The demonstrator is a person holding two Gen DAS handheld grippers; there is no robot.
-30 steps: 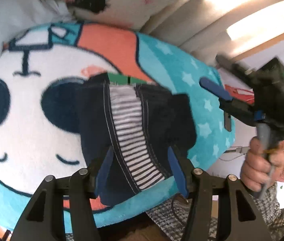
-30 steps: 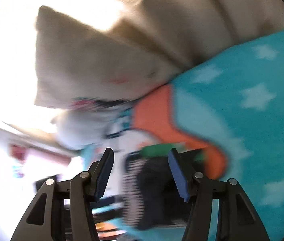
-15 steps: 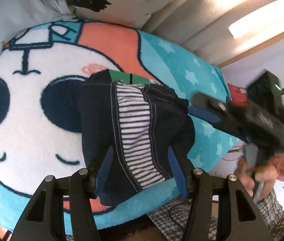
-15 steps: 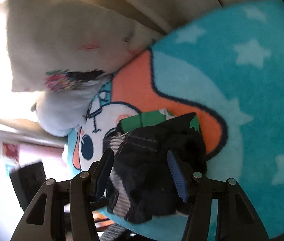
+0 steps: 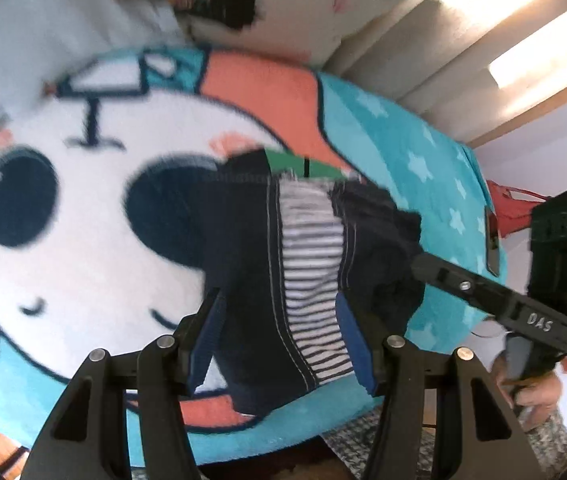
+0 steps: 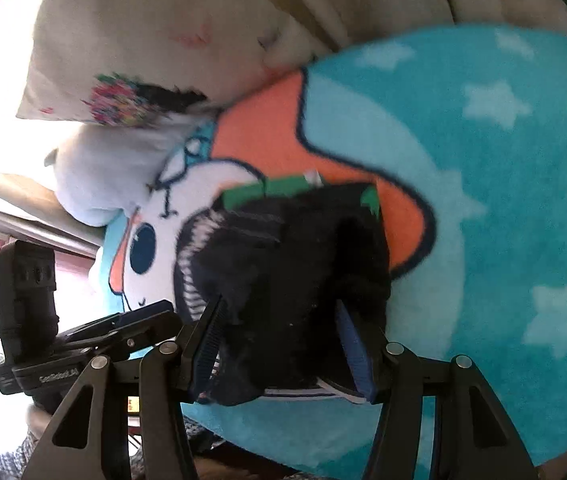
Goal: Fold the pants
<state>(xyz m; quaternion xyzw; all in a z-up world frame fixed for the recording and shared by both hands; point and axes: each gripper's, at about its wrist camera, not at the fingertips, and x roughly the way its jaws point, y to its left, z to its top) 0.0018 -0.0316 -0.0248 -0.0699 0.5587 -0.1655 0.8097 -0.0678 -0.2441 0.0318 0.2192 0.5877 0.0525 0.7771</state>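
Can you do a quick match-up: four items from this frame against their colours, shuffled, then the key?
Items:
1. pants
2. blanket background
3. waistband
4. gripper pads

Colours:
A. green
B. turquoise with pale stars
C. blue
D. dark navy with a striped panel

Pairs: 1-D, 2-B, 3-A, 4-C

Right gripper (image 6: 279,334) open, blue pads either side of dark pants (image 6: 287,276) on blue star blanket (image 6: 483,168). Left gripper (image 6: 131,326) at left. Pillow (image 6: 143,40) behind.
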